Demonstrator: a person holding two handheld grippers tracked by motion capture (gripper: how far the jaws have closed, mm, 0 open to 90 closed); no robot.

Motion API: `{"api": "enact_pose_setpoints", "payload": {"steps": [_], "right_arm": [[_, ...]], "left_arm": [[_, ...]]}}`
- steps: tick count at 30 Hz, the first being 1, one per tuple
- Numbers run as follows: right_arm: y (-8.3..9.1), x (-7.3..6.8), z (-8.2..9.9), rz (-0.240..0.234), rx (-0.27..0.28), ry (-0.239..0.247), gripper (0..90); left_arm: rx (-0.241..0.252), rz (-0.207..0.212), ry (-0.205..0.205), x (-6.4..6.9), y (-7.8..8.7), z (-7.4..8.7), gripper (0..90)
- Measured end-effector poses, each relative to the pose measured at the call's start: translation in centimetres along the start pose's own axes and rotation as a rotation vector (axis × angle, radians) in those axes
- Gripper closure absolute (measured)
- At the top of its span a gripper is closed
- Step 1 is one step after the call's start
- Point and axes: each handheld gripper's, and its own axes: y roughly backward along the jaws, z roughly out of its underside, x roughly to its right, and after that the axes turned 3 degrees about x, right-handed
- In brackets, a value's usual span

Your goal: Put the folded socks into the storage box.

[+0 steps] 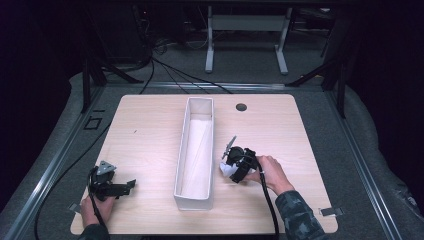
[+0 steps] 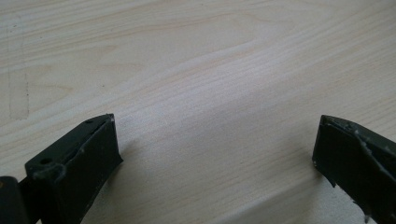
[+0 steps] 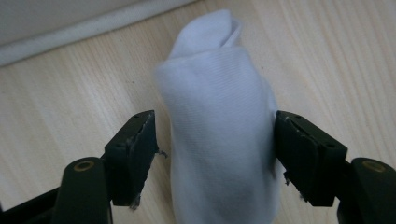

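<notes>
Left gripper [image 1: 131,184] rests on the wood table [image 1: 150,130] at its near-left edge, jaws wide w/ nothing between. A long white bin [image 1: 180,150] stands mid-table. Just right of it, right gripper [image 3: 215,140] straddles a rolled white sock [image 3: 219,121]; one jaw touches, the other sits just off.

Pale wooden table [image 1: 150,130]; long white bin [image 1: 196,150]; rolled white sock [image 3: 219,121]

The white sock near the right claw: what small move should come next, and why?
Probably close the right claw on the white sock. The sock lies between its two jaws, one jaw touching and the other a little apart, so nothing grips it yet. The long white box stands just beside it.
</notes>
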Motion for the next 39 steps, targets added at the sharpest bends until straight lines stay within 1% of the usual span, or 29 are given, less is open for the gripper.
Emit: {"api": "enact_pose_setpoints", "payload": {"steps": [1,2,4,5,7,8,12,14,16,18,20,21,22,23,24,26,29,31,32,34,35,36,37,38,39], "right_arm": [[0.0,0.0,0.0,0.000,0.000,0.000,30.6],[-0.5,-0.1,0.0,0.000,-0.009,0.005,33.5],[-0.6,-0.1,0.0,-0.002,-0.013,0.002,34.7],[-0.7,0.0,0.0,0.004,-0.013,-0.001,37.7],[-0.8,0.0,-0.1,0.003,-0.011,-0.003,38.3],[-0.9,0.0,-0.1,0.020,-0.020,0.004,39.4],[-1.1,0.0,-0.1,0.027,-0.020,0.002,43.4],[-1.1,0.1,-0.1,0.040,-0.034,0.009,45.1],[-1.2,0.0,-0.1,0.034,-0.024,0.001,45.8],[-1.3,0.0,0.0,0.046,-0.021,0.000,48.7],[-1.3,-0.1,0.0,0.057,-0.025,0.011,52.9],[-1.3,-0.1,0.0,0.057,-0.025,0.011,52.9],[-1.3,-0.2,0.0,0.072,-0.020,0.020,55.9],[-1.3,-0.2,0.0,0.072,-0.020,0.020,55.9],[-1.2,-0.2,0.0,0.069,-0.022,0.021,57.9],[-1.0,-0.2,0.1,0.066,-0.023,0.023,59.0],[-0.9,-0.1,0.1,0.064,-0.019,0.027,59.8],[-0.6,0.0,0.1,0.060,-0.025,0.027,60.1],[-0.6,0.0,0.2,0.057,-0.016,0.018,60.2],[0.2,0.1,0.2,0.061,-0.015,0.010,60.2],[0.5,0.2,0.2,0.051,-0.010,0.007,60.2],[0.7,0.2,0.3,0.055,-0.001,0.003,60.2],[0.7,0.2,0.3,0.055,-0.001,0.003,60.2],[1.4,0.4,0.3,0.053,0.000,0.003,60.2],[1.4,0.4,0.3,0.053,0.000,0.003,60.2]], "left_arm": [[0.000,0.000,0.000,0.0,0.0,0.0,0.2],[0.000,0.000,0.000,0.0,0.0,0.0,0.2],[0.000,0.000,0.000,0.0,0.0,0.0,0.3],[0.000,0.000,-0.001,0.0,0.0,0.0,0.2],[0.000,0.000,0.000,0.0,0.0,0.0,0.3],[0.000,0.000,0.000,0.0,0.0,0.0,0.3],[0.000,0.000,0.000,0.0,0.0,0.0,0.2],[0.000,0.000,0.000,0.0,0.0,0.0,0.2],[0.000,0.000,0.000,0.0,0.0,0.0,0.2],[0.001,-0.001,0.000,0.0,0.0,0.0,0.3],[0.000,-0.001,0.000,0.0,0.0,0.0,0.2],[0.000,-0.001,0.000,0.0,0.0,0.0,0.2],[0.000,-0.001,0.000,0.0,0.0,0.0,0.2],[0.000,-0.001,0.000,0.0,0.0,0.0,0.3],[0.000,-0.001,0.001,0.0,0.0,0.0,0.2],[0.000,-0.001,0.001,0.0,0.0,0.0,0.3],[0.001,-0.002,0.001,0.0,0.0,0.0,0.3],[0.001,-0.002,0.001,0.0,0.0,0.0,0.3],[0.000,-0.001,0.001,0.0,0.0,0.0,0.3],[0.000,-0.002,0.001,0.0,0.0,0.0,0.3],[0.000,-0.002,0.001,0.0,0.0,0.0,0.3],[0.000,-0.002,0.001,0.0,0.0,0.0,0.3],[0.000,-0.002,0.001,0.0,0.0,0.0,0.3],[0.000,-0.002,0.001,0.0,0.0,0.0,0.3],[0.000,-0.002,0.001,0.0,0.0,0.0,0.3]]}}
